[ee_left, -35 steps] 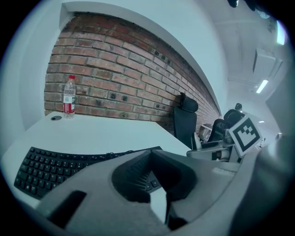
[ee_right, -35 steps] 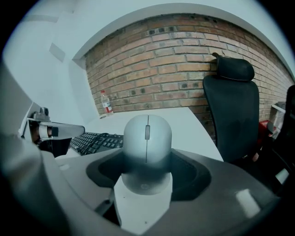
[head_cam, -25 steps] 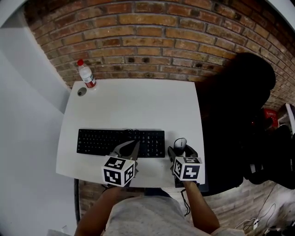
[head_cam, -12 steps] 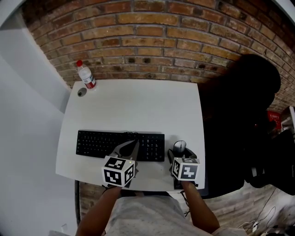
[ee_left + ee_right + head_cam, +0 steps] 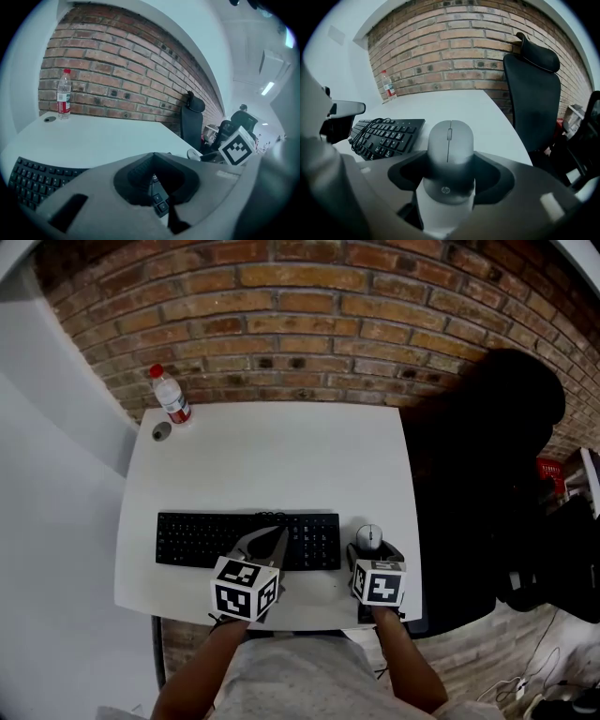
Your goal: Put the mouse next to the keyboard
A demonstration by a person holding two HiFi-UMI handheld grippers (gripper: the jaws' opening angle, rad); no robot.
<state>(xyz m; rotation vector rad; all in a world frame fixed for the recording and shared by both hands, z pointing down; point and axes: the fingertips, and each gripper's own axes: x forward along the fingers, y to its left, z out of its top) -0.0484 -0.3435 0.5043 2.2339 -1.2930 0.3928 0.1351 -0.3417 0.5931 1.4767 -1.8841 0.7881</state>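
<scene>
A grey mouse (image 5: 368, 536) lies on the white table (image 5: 281, 456), just right of the black keyboard (image 5: 244, 540). My right gripper (image 5: 372, 551) is behind it, shut on the mouse's rear half. In the right gripper view the mouse (image 5: 449, 140) fills the gap between the dark pads, with the keyboard (image 5: 386, 133) to its left. My left gripper (image 5: 277, 540) hovers over the keyboard's near edge, its fingers closed to a point and holding nothing. The keys (image 5: 28, 180) show beneath it in the left gripper view.
A water bottle (image 5: 172, 399) and its loose cap (image 5: 161, 431) stand at the table's far left corner by the brick wall. A black office chair (image 5: 478, 474) is off the table's right edge. A coiled cable (image 5: 363, 140) lies on the keyboard.
Only the head view has shifted slightly. Both grippers, the mouse and the keyboard hold nearly the same places.
</scene>
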